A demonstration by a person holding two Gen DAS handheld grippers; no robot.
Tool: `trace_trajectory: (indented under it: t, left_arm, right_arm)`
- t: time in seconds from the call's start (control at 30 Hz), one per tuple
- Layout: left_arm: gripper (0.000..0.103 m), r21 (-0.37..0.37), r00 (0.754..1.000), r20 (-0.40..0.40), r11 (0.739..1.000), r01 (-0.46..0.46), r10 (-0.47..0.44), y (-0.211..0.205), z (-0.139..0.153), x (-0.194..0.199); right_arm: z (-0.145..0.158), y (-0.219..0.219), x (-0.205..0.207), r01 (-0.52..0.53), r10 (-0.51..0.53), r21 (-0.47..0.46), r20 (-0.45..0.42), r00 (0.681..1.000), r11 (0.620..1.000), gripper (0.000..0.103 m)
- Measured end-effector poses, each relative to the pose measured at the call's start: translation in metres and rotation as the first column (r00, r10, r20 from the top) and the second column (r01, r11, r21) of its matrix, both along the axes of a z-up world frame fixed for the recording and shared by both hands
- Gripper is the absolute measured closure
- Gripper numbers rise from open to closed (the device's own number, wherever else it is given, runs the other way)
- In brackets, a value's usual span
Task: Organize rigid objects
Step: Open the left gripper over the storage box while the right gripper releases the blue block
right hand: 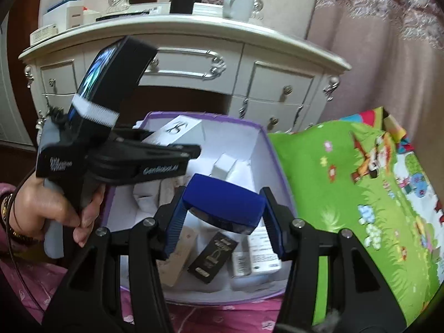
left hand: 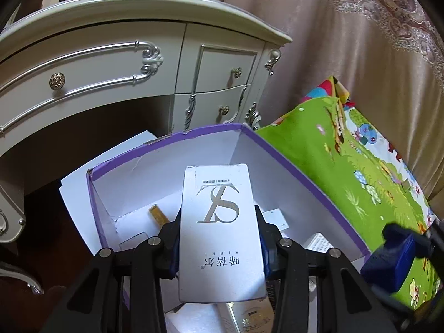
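Purple bin (left hand: 291,155): several small boxes inside. I have 2 left: left gripper (left hand: 219,238) pinching white carton (left hand: 219,222), right gripper (right hand: 222,216) seemingly clamping blue case (right hand: 222,197).

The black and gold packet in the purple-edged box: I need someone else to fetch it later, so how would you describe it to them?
In front of the cream dresser stands a purple-edged box with white walls, beside a green cartoon mat. Look near its front, among the white cartons: the black packet lies tilted. It is the only dark, gold-lettered item there.
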State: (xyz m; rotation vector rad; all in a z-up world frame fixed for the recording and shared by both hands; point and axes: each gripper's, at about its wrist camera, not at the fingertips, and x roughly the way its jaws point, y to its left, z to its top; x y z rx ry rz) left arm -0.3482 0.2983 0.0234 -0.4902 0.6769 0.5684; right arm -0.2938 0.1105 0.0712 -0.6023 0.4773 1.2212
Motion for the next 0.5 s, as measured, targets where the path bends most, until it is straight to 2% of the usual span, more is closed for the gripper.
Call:
trace_trajectory:
  t: [0.27,0.3,0.33,0.4,0.5]
  left_arm:
    - [0.059,-0.020,0.995,-0.097,1.000,-0.011,0.009,0.003,-0.005,0.005]
    - [0.052,-0.019,0.992,-0.128,1.000,-0.011,0.009,0.002,-0.005,0.008]
    - [0.036,-0.017,0.989,-0.150,1.000,-0.015,0.012,0.002,-0.005,0.010]
    - [0.017,0.000,0.985,-0.168,1.000,-0.031,0.030,0.001,-0.002,0.012]
    - [0.015,0.035,0.984,-0.173,0.999,-0.037,0.042,-0.006,0.007,0.018]
  right_arm:
    - [-0.019,0.002,0.000,-0.067,0.065,-0.016,-0.106,0.992,0.998,0.046]
    - [-0.020,0.002,0.002,-0.072,0.070,-0.012,-0.124,0.990,0.997,0.046]
    - [-0.022,0.002,0.005,-0.081,0.079,-0.011,-0.146,0.986,0.997,0.045]
    - [-0.022,-0.001,0.011,-0.081,0.080,0.000,-0.172,0.982,0.997,0.028]
    - [-0.013,-0.019,0.020,-0.038,0.045,0.048,-0.158,0.986,0.998,0.023]
